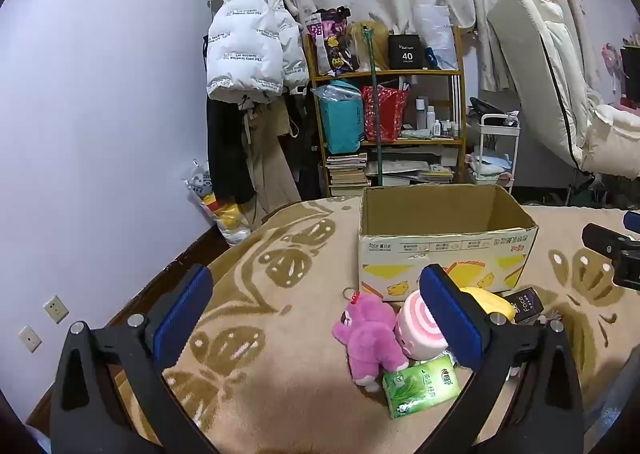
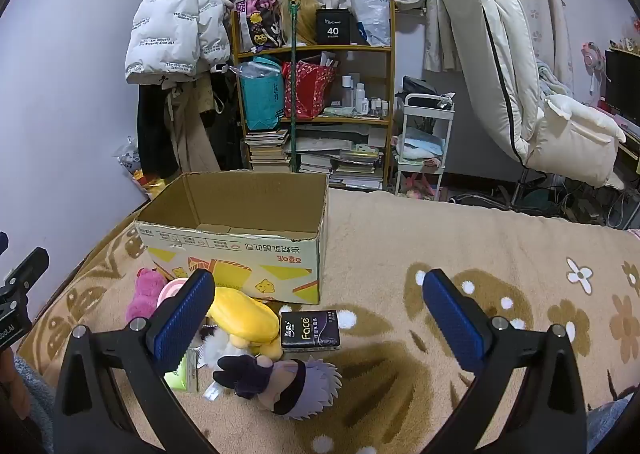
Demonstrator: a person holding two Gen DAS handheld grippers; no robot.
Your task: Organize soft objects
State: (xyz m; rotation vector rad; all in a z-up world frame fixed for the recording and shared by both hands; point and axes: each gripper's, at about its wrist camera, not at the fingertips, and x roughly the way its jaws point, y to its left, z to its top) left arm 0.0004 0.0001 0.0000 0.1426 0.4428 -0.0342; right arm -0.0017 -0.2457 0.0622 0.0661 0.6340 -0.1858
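My left gripper [image 1: 316, 318] hangs over the bed with its blue ribbed pads spread wide, nothing between them; my right gripper [image 2: 316, 318] is likewise splayed apart and holds nothing. Both hover above a fuzzy beige blanket [image 2: 460, 230] woven with brown butterfly and flower shapes.

At twelve o'clock in both wrist views stands an open cardboard box [image 1: 444, 254], rectangular, its corrugated walls plain brown inside and printed with yellow cheese shapes outside. The soft things lie heaped just in front of it. In the left view, at about four o'clock, a plush pink bear [image 1: 368, 338] with shaggy pile lies against a round pink-and-white swirled cushion toy [image 1: 416, 330]; a glossy green tissue pack [image 1: 420, 388] touches the bear's feet. A smooth yellow plush [image 2: 244, 314] lies at the box's front wall, partly behind my pad. Beside it, at the centre of the right view, lies a flat black tissue pack [image 2: 310, 330] marked "Face". At six o'clock there, a doll with fuzzy pale-lilac hair [image 2: 292, 386] and dark clothes lies on its side.
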